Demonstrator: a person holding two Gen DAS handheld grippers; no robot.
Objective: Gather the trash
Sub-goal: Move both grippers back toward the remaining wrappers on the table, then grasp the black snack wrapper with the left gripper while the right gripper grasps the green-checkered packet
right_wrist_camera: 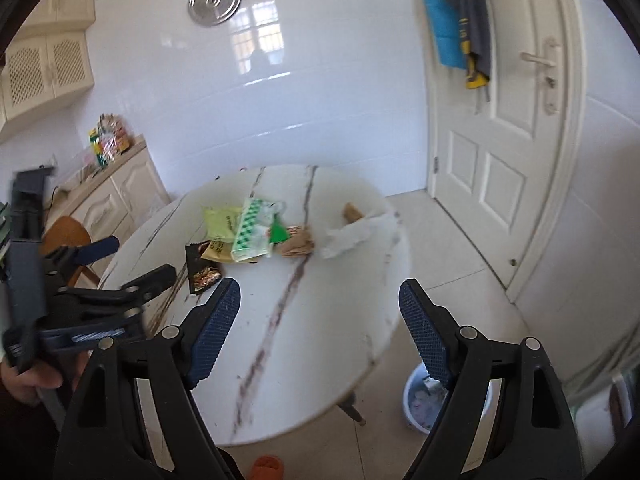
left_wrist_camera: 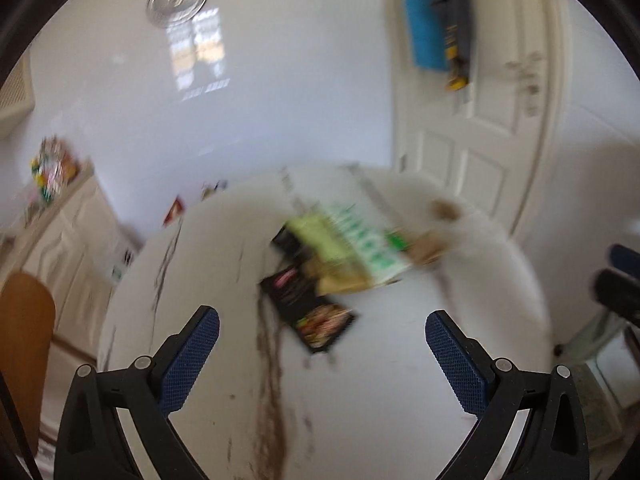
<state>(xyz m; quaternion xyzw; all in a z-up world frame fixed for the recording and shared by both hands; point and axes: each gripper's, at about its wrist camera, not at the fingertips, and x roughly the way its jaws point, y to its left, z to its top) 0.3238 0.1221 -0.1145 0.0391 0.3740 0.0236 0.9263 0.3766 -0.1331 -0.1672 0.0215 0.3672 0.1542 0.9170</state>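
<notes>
Both grippers — left gripper [left_wrist_camera: 322,330], right gripper [right_wrist_camera: 320,300] — gape empty above the table [right_wrist_camera: 340,320]; wrappers [right_wrist_camera: 248,232] heaped mid-table, bin [right_wrist_camera: 416,404] beside it — likely for drops.

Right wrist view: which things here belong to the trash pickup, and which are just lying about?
For the job:
- black snack wrapper
- yellow-green packet
- green-and-white wrapper
- brown wrapper
- crumpled white tissue
- bin on the floor
- both hand-held grippers, open and empty: left, right

Lying about:
- round metal lid on the wall
- clothes on the door
- snack packets on the counter
</notes>
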